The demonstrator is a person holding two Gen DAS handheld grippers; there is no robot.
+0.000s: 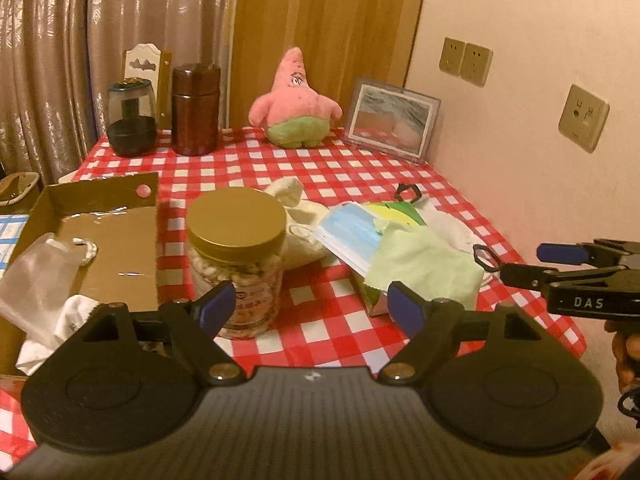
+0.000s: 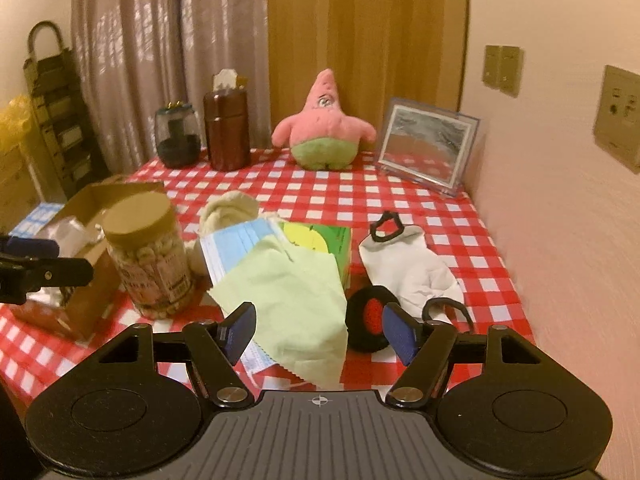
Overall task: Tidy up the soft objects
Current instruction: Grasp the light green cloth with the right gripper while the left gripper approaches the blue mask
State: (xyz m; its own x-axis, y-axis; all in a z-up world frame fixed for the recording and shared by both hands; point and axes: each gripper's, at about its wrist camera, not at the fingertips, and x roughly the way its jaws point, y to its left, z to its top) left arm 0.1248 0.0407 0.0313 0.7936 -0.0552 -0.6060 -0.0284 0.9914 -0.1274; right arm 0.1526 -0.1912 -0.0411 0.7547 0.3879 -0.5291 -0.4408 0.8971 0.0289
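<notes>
On the red-checked table lie a pale green cloth, blue face masks under it, a cream knitted piece and a white sock with black trim. In the left wrist view the green cloth and the masks lie right of centre. A cardboard box at left holds a clear bag and white fabric. My left gripper is open and empty above the table's front. My right gripper is open and empty just above the green cloth's near edge.
A gold-lidded jar of nuts stands beside the box. A pink starfish plush, a brown canister, a dark glass jar and a picture frame line the back. A black-red round pad lies near the sock. A green tissue box lies under the cloth.
</notes>
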